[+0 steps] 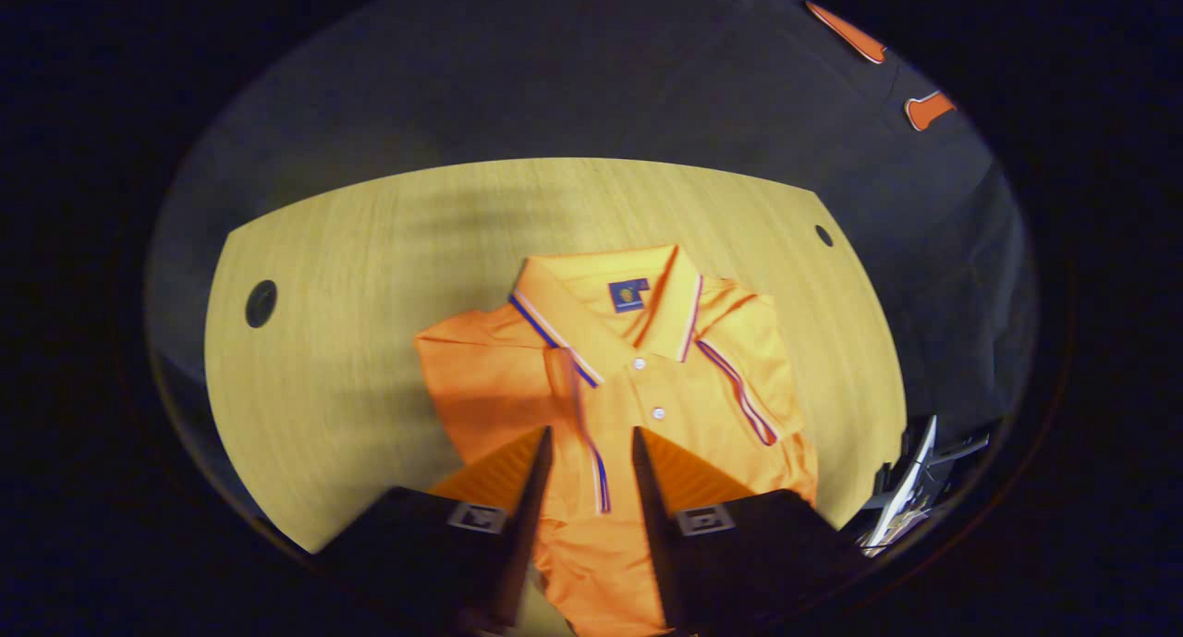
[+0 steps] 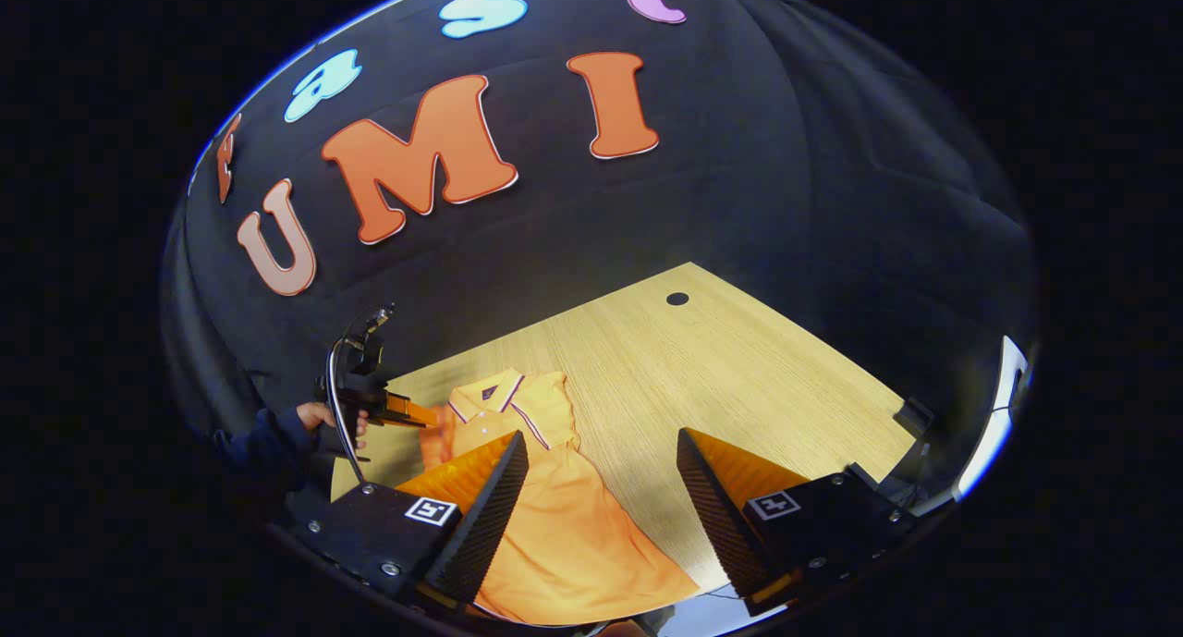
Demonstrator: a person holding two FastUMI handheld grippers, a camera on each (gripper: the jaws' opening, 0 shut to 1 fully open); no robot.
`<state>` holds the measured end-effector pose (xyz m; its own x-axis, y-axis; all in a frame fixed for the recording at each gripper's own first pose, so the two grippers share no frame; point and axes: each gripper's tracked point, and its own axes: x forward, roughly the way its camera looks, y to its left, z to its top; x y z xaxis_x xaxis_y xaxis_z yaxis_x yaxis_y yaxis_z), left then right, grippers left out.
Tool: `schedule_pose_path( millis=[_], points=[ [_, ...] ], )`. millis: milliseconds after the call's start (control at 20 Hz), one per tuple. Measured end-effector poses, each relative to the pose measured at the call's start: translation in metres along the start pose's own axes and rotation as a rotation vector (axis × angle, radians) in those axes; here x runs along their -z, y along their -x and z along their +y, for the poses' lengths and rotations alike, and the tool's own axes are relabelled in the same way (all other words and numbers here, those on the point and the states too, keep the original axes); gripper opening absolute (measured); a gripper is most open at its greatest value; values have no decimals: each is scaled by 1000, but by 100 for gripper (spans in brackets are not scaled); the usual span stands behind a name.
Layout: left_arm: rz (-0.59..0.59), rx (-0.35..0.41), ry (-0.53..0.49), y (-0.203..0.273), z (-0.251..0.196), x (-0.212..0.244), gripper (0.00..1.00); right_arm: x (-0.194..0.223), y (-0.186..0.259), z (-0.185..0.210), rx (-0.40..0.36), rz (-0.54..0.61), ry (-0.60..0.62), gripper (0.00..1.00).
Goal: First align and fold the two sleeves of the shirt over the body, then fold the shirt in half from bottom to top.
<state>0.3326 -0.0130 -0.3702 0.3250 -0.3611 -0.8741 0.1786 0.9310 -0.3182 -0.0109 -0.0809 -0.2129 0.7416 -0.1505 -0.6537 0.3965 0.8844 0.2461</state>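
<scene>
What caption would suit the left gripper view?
Open tool poised over an orange polo shirt, sleeves folded in, on a wooden table.

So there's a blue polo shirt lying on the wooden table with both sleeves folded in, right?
Not quite: the polo shirt is orange, not blue. The left gripper view shows it on the wooden table with both sleeves folded in.

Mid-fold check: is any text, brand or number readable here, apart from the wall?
Neck label inside the shirt collar: a dark patch with a mark, too small to read.
Square tags on the left gripper and right gripper: patterns only, no words.
No other text is visible.
</scene>
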Motion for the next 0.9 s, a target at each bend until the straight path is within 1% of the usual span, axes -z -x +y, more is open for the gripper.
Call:
schedule_pose_path(
  millis=[100, 150, 250, 400, 500, 650, 800, 900],
  points=[
    [-23, -18, -40, 6, 1, 1, 94, -3, 0, 4, 12, -6, 2, 99],
    [-37, -36, -59, 9, 4, 5, 96, -4, 1, 5, 15, -9, 9, 99],
    [-66, -63, -64, 21, 6, 11, 97, -5, 3, 6, 17, -20, 30, 99],
    [-134, -64, -29, 50, -5, 22, 98, -2, -1, 3, 19, -52, 71, 99],
    [-192, -82, -38, 71, -13, 34, 99, 3, -4, 1, 13, -74, 105, 98],
    [-317, -131, -49, 109, -25, 43, 98, 1, -5, 6, -28, -97, 174, 98],
    [-404, -151, -42, 143, -39, 54, 98, -8, -4, 21, -100, -133, 202, 99],
    [-459, -183, -47, 168, -44, 59, 98, -12, -2, 27, -139, -151, 232, 98]
  ],
)
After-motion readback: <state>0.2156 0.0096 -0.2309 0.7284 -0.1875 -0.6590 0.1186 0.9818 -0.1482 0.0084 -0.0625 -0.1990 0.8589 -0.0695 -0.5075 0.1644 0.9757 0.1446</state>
